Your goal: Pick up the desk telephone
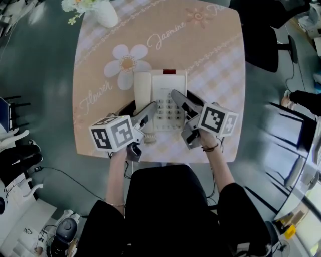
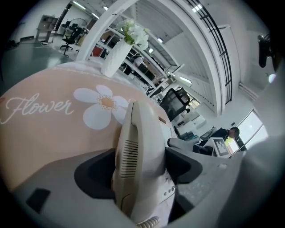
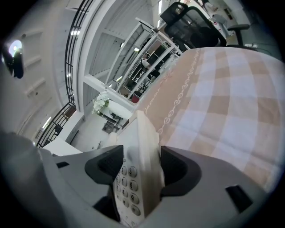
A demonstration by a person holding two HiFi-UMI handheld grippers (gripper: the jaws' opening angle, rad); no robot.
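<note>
Operator: Both tools are at the desk telephone [image 1: 169, 85] now. It lies flat on the counter [image 1: 210, 50], on the side near me. What can go wrong from here?

Checker: I see 3 dangers. The left tool [image 2: 139, 169] has its jaws wide apart, with the handset [image 1: 142, 90] side of the phone between them, and I think the pads do not press yet. The handset only rests in its cradle. If this tool closes on the handset alone, the handset may come up and the body may stay on the counter, or hang on the coiled cord [image 2: 149, 221].

Operator: And the right tool [image 3: 141, 169]?

Checker: It is also open, and nothing is gripped. The right edge of the phone stands between its jaws, next to the keypad [image 3: 127, 187]. This edge looks thin, smooth and sloped to me, so the pads could slide off when they close, or 1 pad could push on the keys.

Operator: And danger number 3?

Checker: Uneven lifting. With 2 tools on 2 sides, if 1 hand rises faster, the phone will tilt and the handset can slip out of the cradle. I would close both tools low on the body, then lift them together and slowly.

Operator: Is the vase [image 1: 105, 12] a problem?

Checker: No, it stands well apart, at the far corner of the counter.
</note>
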